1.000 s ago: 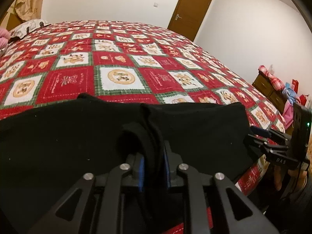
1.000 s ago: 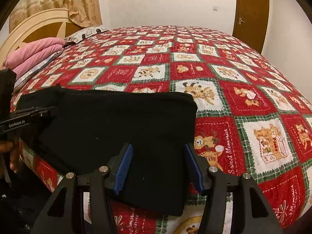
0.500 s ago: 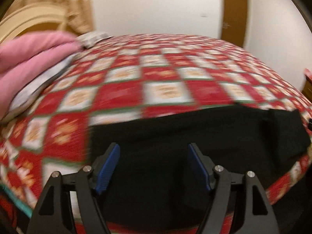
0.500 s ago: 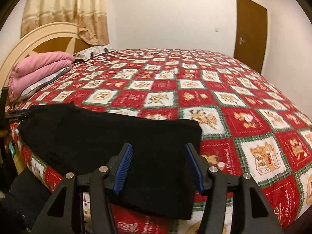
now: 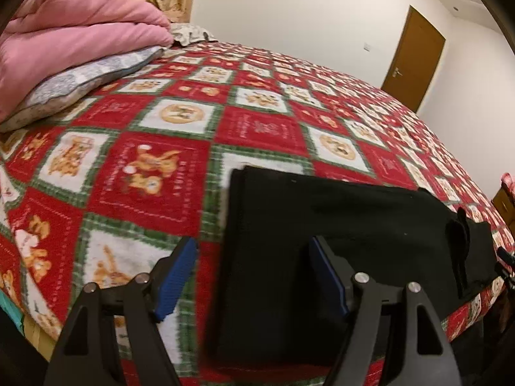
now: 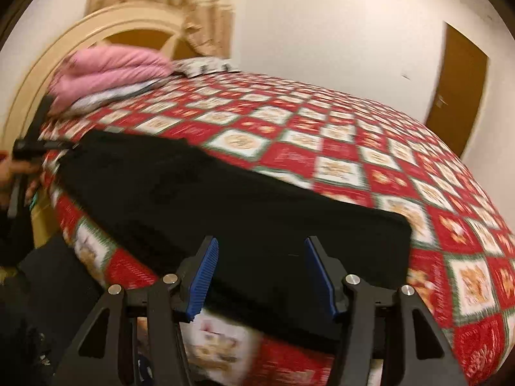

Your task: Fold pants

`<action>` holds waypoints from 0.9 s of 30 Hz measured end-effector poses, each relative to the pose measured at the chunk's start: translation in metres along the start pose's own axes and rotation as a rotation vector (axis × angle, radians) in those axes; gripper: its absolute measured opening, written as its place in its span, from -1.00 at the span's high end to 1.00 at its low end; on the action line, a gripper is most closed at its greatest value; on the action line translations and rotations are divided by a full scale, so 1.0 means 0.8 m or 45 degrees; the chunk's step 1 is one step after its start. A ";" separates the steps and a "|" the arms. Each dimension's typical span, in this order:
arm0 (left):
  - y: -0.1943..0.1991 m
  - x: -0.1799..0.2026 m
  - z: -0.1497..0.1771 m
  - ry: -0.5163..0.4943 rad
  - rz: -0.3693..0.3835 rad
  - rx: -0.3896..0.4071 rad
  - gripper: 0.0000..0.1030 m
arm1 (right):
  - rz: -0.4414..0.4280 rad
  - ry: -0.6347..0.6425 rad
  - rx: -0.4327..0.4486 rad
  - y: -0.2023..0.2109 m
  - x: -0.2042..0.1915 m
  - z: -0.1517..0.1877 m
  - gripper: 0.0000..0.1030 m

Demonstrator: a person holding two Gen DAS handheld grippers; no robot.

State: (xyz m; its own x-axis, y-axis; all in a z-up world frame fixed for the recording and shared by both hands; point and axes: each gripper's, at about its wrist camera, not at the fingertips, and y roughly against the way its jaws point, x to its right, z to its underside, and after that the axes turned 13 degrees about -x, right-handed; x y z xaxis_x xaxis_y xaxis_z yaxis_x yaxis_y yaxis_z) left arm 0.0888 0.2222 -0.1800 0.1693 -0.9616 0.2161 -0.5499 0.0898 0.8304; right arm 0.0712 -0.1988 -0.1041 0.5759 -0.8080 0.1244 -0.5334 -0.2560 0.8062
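A bed with a cream headboard (image 6: 48, 74), covered by a red, white and green checked quilt (image 5: 257, 128) printed with teddy bears, carries folded black pants (image 5: 322, 225) at its near edge and a pink duvet (image 5: 64, 41) stacked on a grey pillow (image 5: 80, 83) by the headboard.

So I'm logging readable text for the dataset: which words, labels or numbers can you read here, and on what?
None can be read.
Red squares of the bedspread: script lettering, too blurred to read.
Black pants: no label in view.
Hand-held grippers: no readable marking.
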 end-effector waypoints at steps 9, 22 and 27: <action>-0.011 0.005 -0.002 -0.066 -0.030 -0.013 -0.54 | -0.008 0.238 -0.060 -0.025 -0.077 0.011 -0.12; 0.021 0.016 -0.004 -0.049 0.137 -0.025 0.56 | -0.011 0.075 -0.038 -0.020 -0.046 0.005 -0.12; 0.054 0.021 -0.010 -0.012 0.267 0.025 0.56 | 0.022 0.041 -0.035 -0.018 -0.038 0.001 -0.12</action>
State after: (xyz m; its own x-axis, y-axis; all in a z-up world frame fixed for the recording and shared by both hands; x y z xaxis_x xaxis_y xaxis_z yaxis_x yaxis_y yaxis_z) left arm 0.0747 0.2122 -0.1365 0.0420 -0.9246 0.3786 -0.5885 0.2834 0.7572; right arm 0.0610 -0.1713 -0.1197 0.5864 -0.7947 0.1565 -0.5262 -0.2269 0.8195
